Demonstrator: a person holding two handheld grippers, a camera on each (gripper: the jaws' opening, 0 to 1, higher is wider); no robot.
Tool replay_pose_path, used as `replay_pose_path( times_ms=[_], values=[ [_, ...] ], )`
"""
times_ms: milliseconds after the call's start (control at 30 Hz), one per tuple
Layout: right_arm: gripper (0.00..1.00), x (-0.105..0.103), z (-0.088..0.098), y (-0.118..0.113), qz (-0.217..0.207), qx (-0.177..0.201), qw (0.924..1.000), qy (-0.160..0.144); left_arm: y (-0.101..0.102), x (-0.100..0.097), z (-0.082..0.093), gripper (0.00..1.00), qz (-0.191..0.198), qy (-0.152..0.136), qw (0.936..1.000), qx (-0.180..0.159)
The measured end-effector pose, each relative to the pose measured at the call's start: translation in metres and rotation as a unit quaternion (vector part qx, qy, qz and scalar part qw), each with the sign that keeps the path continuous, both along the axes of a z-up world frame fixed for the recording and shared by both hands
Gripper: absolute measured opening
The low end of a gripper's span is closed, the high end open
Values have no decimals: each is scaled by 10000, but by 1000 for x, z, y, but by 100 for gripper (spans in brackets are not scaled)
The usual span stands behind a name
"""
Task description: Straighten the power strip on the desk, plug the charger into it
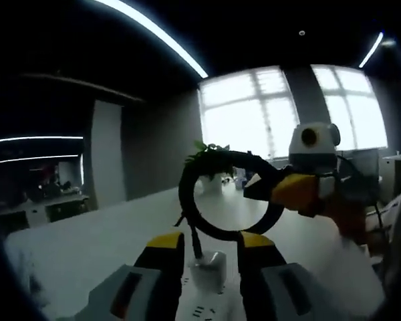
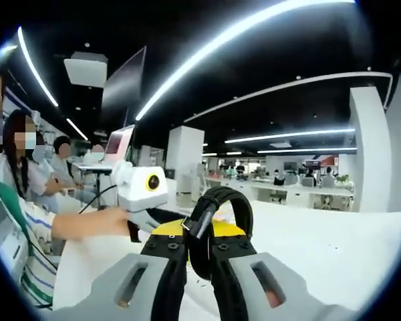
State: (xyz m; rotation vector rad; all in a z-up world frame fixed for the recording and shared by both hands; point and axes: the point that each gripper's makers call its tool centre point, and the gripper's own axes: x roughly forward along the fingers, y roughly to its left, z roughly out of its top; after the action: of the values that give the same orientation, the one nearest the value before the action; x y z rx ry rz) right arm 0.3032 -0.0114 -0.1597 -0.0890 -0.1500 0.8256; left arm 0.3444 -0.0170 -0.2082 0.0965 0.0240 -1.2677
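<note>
The white charger [image 1: 210,266] sits plugged in the power strip [image 1: 202,304] on the white counter [image 1: 100,244], between the left gripper [image 1: 211,249]'s parted fingers. The right gripper [image 2: 199,249] pinches its looped black cable [image 2: 222,207] above.

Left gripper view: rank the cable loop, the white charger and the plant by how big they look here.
1. Cable loop, the largest.
2. Plant, a small green tuft behind the loop; it lies farther off, so its true size is unsure.
3. White charger, looks about the same as the plant; I would not rank the two.
</note>
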Motion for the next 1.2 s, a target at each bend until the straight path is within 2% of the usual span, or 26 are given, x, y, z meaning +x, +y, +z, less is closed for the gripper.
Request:
replay_pose_path(
  times_ms=[167, 300, 567, 667, 733, 900, 1033, 1100, 1133, 1167, 1200],
  values=[
    [11, 1, 0, -1, -13, -15, 10000, -6, -4, 1, -10, 32, 143, -227, 9991, 320],
    [11, -1, -1, 2, 42, -17, 10000, 5, -9, 4, -22, 37, 162, -193, 9984, 506],
    [11, -5, -3, 8, 140, -56, 9999, 10, -21, 9, -33, 35, 172, -88, 9982, 574],
    [11, -5, -3, 7, 149, -60, 9999, 12, -23, 11, -35, 34, 209, -114, 9978, 620],
    [11, -5, -3, 7, 161, -54, 9999, 15, -22, 13, -35, 28, 275, -174, 9975, 634],
    [11, -6, -4, 9, 188, -62, 9998, 29, -21, 13, -35, 28, 223, -194, 9979, 575],
    [11, -7, -3, 10, 206, -44, 9998, 26, -23, 11, -35, 27, 164, -464, 9961, 737],
    [11, -7, -3, 10, 208, -25, 9998, 24, -26, 10, -37, 26, 87, -617, 9938, 923],
    [11, -7, -2, 9, 196, -22, 9998, 27, -25, 10, -46, 26, 25, -644, 9899, 1261],
    [11, -6, -5, 8, 172, -52, 9998, 83, -29, 9, -40, 26, 0, -913, 9901, 1070],
    [11, -5, -4, 8, 185, 0, 9998, 92, -26, 7, -43, 26, 31, -797, 9899, 1175]
  ],
)
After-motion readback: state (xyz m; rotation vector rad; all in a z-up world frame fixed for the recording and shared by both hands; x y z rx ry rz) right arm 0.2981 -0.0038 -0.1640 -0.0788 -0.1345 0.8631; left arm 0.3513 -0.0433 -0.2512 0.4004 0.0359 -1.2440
